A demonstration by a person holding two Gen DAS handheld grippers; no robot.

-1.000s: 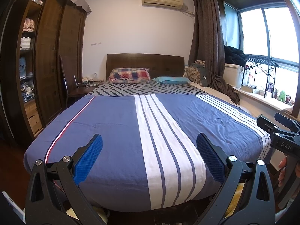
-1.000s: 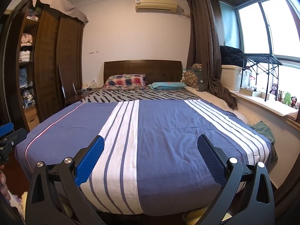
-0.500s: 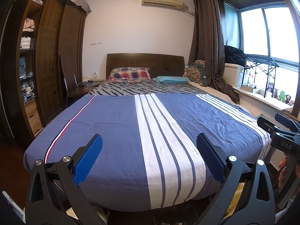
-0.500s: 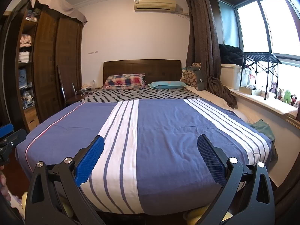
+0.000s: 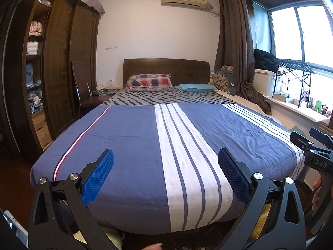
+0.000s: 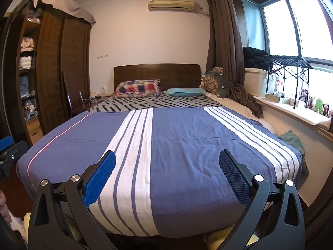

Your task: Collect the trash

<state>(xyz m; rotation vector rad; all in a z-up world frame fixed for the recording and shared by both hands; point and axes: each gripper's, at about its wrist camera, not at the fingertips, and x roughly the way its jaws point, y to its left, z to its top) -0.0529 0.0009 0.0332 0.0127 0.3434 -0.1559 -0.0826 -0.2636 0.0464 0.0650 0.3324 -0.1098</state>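
Both grippers hover at the foot of a bed [image 5: 133,137] covered by a blue quilt with white stripes [image 6: 187,137]. My left gripper [image 5: 165,156] is open, its blue pads wide apart with nothing between them. My right gripper [image 6: 166,158] is open too and holds nothing. The right gripper's body [image 5: 314,156] shows at the right edge of the left wrist view, and part of the left gripper [image 6: 10,152] at the left edge of the right wrist view. I see no trash on the quilt in either view.
A dark wooden wardrobe [image 5: 62,62] with open shelves stands left, a chair [image 5: 83,95] beside it. Pillows [image 6: 137,88] lie at the headboard. A window ledge [image 6: 308,112] with toys and a white box runs along the right. A green cloth [image 6: 291,140] hangs off the bed's right side.
The right wrist view has shifted slightly to the left and up. The left gripper is almost still. Both stay open.
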